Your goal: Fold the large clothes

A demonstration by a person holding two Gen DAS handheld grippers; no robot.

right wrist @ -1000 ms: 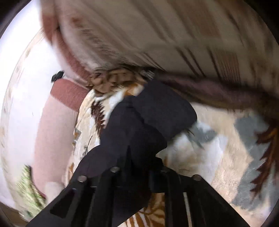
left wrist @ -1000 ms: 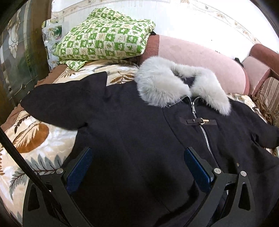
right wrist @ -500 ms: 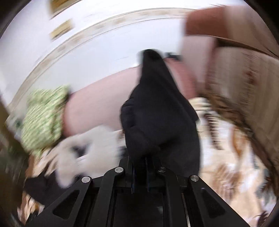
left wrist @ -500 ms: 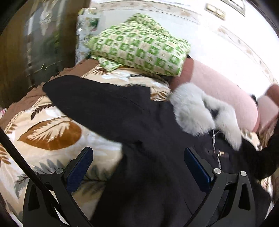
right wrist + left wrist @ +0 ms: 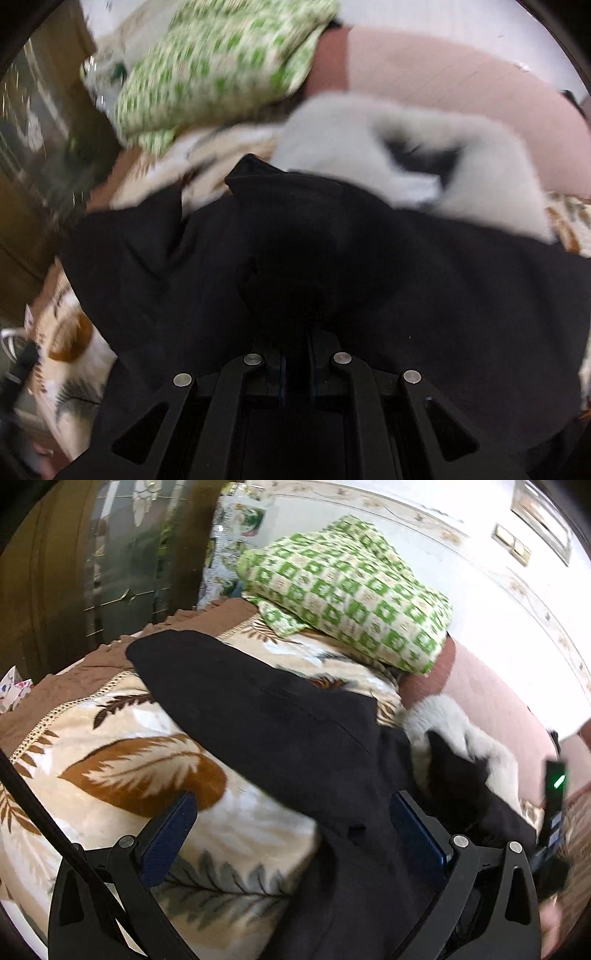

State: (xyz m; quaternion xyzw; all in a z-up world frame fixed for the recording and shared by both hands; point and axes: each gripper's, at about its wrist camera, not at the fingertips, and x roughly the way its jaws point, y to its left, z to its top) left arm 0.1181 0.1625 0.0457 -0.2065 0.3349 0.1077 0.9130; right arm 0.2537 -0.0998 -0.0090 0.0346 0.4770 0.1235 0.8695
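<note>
A black coat (image 5: pixel 303 738) with a grey-white fur collar (image 5: pixel 461 731) lies on a leaf-patterned blanket (image 5: pixel 122 768) on a bed. Its left sleeve (image 5: pixel 207 675) stretches out to the upper left. My left gripper (image 5: pixel 295 834) is open and empty, hovering over the coat's left side and the blanket. My right gripper (image 5: pixel 295 354) is shut on the coat's right sleeve (image 5: pixel 291 258) and holds it over the coat body (image 5: pixel 461 295), just below the fur collar (image 5: pixel 406 147). The right gripper's body also shows at the right edge of the left wrist view (image 5: pixel 554 819).
A green-checked pillow (image 5: pixel 351 590) sits at the head of the bed on a pink bolster (image 5: pixel 491 701). A dark wooden cabinet with glass (image 5: pixel 92 572) stands left of the bed. A white wall (image 5: pixel 480 572) runs behind.
My right gripper has carried the right sleeve from the bed's right side, up and across onto the coat front. My left gripper has swung left toward the outstretched left sleeve, still open.
</note>
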